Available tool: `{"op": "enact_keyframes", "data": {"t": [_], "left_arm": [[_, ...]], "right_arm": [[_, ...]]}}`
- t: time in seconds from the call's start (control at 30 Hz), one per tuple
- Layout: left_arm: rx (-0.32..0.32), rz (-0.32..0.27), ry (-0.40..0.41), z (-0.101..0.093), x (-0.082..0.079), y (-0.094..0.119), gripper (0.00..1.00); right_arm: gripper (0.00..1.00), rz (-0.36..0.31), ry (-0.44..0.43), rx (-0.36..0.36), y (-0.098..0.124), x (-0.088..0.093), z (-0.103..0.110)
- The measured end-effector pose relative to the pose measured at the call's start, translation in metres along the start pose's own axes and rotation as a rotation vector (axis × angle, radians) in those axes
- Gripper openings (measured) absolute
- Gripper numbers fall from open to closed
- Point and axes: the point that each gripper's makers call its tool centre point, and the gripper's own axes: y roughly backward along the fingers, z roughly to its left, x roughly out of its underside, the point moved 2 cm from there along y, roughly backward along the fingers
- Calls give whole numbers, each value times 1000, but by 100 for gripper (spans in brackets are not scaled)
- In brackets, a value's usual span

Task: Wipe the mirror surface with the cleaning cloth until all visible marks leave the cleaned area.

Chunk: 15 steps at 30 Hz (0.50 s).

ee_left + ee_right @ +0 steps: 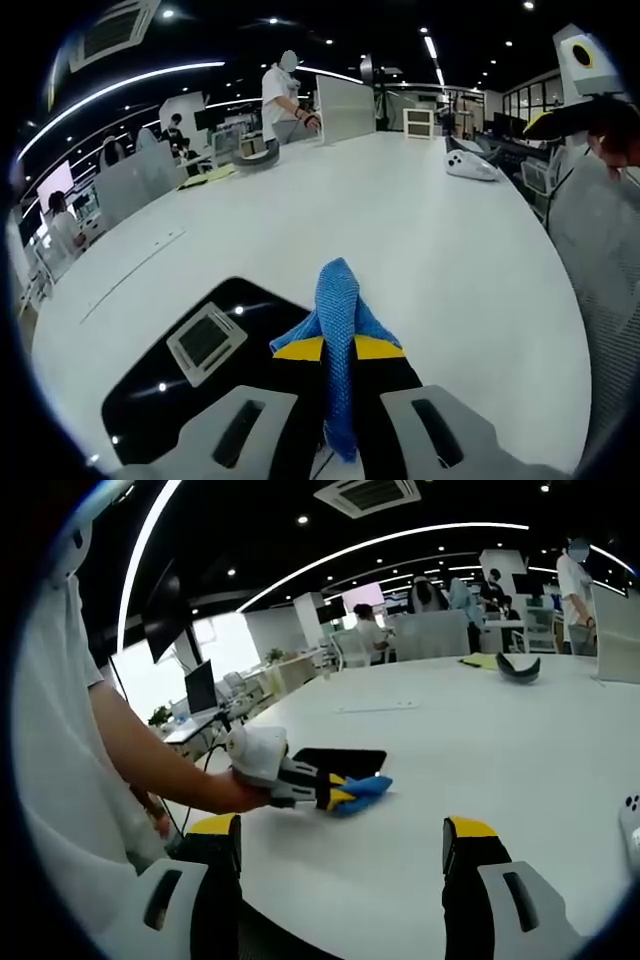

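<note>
**Cloth in the left gripper, at the mirror's edge: wiping not visibly finished**

The left gripper has its yellow-tipped black jaws closed on a blue knitted cleaning cloth, which rises in a fold between them and hangs down behind the tips. Just beside the cloth, to the left in the left gripper view, lies the flat, dark rectangular mirror on the white table; its glossy face reflects ceiling lights and a square ceiling vent. In the right gripper view the same left gripper, held in a person's hand, puts the cloth at the near edge of the mirror; whether the cloth rests on the glass or on the table just beside it cannot be told.

The right gripper hangs over the table's near edge with its jaws wide apart and nothing between them, well apart from the mirror.

No marks can be made out on the mirror at this scale, so its cleanliness cannot be judged. As the cloth sits at one edge and most of the surface lies uncovered, the wiping is probably early or between strokes, with further passes left. Mirror and cloth both lie within the workspace.
</note>
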Motion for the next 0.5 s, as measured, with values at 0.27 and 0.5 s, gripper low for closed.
{"op": "enact_keyframes", "data": {"t": [0.27, 0.5], "left_arm": [[-13, -1, 9, 7, 0, -1, 6], [-16, -3, 9, 10, 0, -2, 6]], "right_arm": [[82, 2, -3, 3, 1, 0, -2], [82, 0, -7, 2, 0, 0, -2]]}}
